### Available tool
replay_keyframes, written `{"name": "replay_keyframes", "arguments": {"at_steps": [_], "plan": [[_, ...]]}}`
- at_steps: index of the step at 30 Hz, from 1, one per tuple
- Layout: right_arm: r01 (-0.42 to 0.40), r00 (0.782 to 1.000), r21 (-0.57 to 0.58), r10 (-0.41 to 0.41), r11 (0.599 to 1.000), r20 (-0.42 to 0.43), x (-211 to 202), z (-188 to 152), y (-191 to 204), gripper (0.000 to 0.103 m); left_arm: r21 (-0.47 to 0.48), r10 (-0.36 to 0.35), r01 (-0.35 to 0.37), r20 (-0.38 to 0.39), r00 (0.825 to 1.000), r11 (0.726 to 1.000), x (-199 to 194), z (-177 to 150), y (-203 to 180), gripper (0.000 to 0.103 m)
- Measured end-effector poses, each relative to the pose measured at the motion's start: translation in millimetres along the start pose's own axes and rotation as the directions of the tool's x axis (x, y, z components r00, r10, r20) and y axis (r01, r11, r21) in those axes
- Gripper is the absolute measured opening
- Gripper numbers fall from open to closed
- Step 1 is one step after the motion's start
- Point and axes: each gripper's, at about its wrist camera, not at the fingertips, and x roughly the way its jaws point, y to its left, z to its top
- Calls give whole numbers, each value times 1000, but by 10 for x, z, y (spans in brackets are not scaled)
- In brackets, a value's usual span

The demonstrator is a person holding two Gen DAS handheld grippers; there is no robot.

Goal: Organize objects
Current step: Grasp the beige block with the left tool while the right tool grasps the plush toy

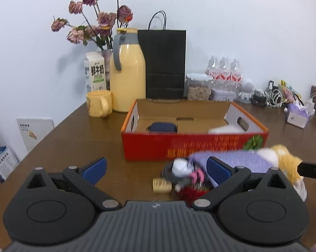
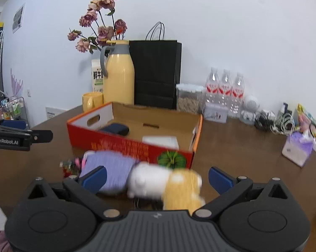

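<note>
clutter kept along the wall
a yellow jug [image 1: 127,71], black bag [image 1: 165,63], dried roses [image 1: 94,19] and water bottles [image 1: 224,71] are ranged there.

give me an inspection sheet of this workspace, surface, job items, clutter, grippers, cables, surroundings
Surface: brown wooden table, crowded along the wall.
Job's things: red cardboard box open, holding a dark pouch and a white item; blurred plush toy and small items lie in front of it.
Clutter: yellow jug, mug, milk carton, black bag, water bottles, tissue pack.
Grippers: left gripper open; right gripper open, astride the toy.
Cables: tangle by the wall.
Surroundings: white wall, dried flowers.
</note>
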Motion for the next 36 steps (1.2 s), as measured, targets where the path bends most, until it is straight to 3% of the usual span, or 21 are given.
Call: {"name": "replay_keyframes", "arguments": {"at_steps": [9,23,29,32,33,36], "plan": [[37,997,94,-31,995,-68,-33,-561,-109,103,-79,10,-15,-68,998,997,-77,-366,167,103],[83,994,75,-78,994,-76,365,-432,-259,101,-48,16,-21,-100,995,999,25,-405,90,103],[69,993,88,-60,994,-97,617,-333,-370,82,-49,25,-32,-119,993,998,83,-411,116,103],[45,992,103,-32,994,-118,721,-319,-413,66,-46,27,-33,-128,991,998,132,-409,121,103],[27,993,109,-14,994,-120,737,-322,-417,52,-44,31,-37,-133,991,998,160,-405,126,103],[18,994,112,-6,993,-105,725,-327,-397,49,-34,43,-49,-149,988,998,262,-390,133,103]]}}
